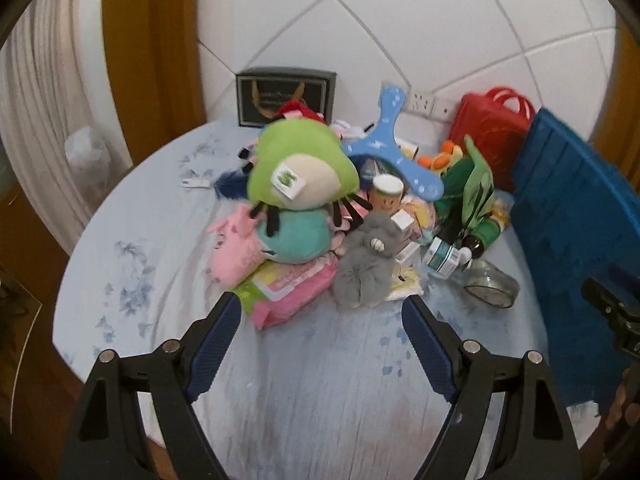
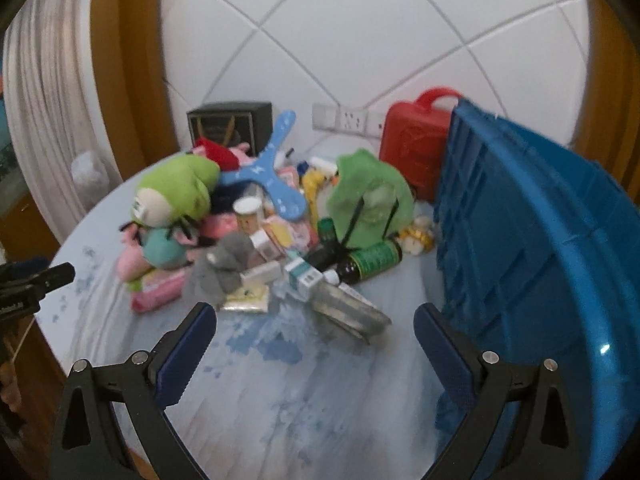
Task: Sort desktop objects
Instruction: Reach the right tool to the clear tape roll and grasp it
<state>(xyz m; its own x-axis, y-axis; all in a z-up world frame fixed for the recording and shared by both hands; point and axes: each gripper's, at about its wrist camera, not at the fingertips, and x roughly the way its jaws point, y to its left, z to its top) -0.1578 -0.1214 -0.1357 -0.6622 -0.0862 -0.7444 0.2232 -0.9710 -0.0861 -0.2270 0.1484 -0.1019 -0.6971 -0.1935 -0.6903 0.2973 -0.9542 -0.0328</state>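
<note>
A heap of objects lies on the round table with a pale blue cloth point(image 1: 160, 240). It holds a green plush point(image 1: 300, 164), a pink plush point(image 1: 236, 248), a grey plush point(image 1: 364, 264), a pink packet point(image 1: 288, 292), a blue boomerang toy point(image 1: 388, 136), a dark bottle with green label point(image 2: 368, 260) and a glass jar on its side point(image 1: 492, 288). My left gripper point(image 1: 320, 320) is open and empty, just short of the pink packet and grey plush. My right gripper point(image 2: 316, 328) is open and empty, just before the jar point(image 2: 348, 312).
A blue plastic crate point(image 2: 520, 260) stands tilted at the table's right side, close to my right gripper's right finger. A red case point(image 2: 416, 140) and a black box point(image 1: 284, 96) stand at the back by the white wall. Bare cloth lies at the table's front.
</note>
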